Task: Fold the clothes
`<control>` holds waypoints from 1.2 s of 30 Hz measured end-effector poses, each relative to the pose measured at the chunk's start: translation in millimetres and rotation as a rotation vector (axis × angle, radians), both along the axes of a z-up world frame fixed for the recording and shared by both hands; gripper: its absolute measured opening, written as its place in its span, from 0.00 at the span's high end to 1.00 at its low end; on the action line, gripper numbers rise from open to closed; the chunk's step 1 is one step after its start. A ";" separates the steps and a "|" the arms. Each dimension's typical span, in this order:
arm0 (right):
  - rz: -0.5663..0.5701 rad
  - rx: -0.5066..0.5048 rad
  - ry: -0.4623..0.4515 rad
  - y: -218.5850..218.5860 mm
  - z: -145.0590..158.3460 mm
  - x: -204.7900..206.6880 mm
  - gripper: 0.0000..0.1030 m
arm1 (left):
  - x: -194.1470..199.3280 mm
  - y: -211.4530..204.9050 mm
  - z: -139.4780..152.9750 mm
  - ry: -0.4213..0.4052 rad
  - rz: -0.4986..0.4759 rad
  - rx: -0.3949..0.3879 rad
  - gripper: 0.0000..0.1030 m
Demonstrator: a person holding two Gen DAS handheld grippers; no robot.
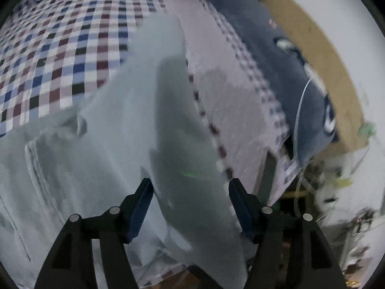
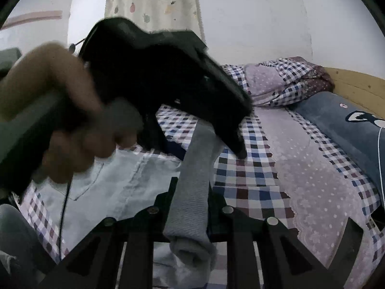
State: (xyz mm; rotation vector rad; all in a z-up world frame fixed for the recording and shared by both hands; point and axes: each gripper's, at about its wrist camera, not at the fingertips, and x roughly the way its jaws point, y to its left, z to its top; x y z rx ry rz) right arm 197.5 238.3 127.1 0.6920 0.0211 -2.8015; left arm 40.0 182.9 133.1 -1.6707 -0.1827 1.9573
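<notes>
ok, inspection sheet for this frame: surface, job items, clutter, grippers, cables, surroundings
Surface: bed with checked sheet, a pale dotted lace-edged panel along it.
Job's things: light blue shirt spread flat on the sheet; its grey-looking sleeve lifted off it.
Clutter: dark blue pillow by the wooden bed frame; bunched quilt at the far end.
Grippers: left gripper open, jaws either side of the sleeve; right gripper shut on the sleeve. A hand holds the left one.
Cables: thin dark cord hanging over the shirt.
Surroundings: white wall, fruit-print curtain.
</notes>
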 end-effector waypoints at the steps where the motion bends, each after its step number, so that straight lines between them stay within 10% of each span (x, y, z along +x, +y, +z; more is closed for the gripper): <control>1: 0.002 -0.002 0.000 -0.3 0.8 0.9 0.83 | 2.5 0.9 -0.8 0.011 0.010 -0.002 0.38; 5: -0.021 -0.010 0.009 0.3 0.3 8.8 0.78 | 2.7 1.1 -0.5 0.024 0.024 -0.013 0.81; 10: -0.098 -0.071 0.042 6.1 -2.7 37.3 0.25 | -1.4 -18.7 19.6 0.038 0.030 -0.003 0.88; 23: -0.015 -0.114 -0.124 -61.3 -41.8 34.7 0.25 | 5.3 -114.9 120.3 0.093 0.085 0.112 0.88; 36: -0.086 0.117 -0.059 -194.6 -65.4 32.9 0.24 | 32.7 -277.0 133.0 0.113 0.191 0.220 0.88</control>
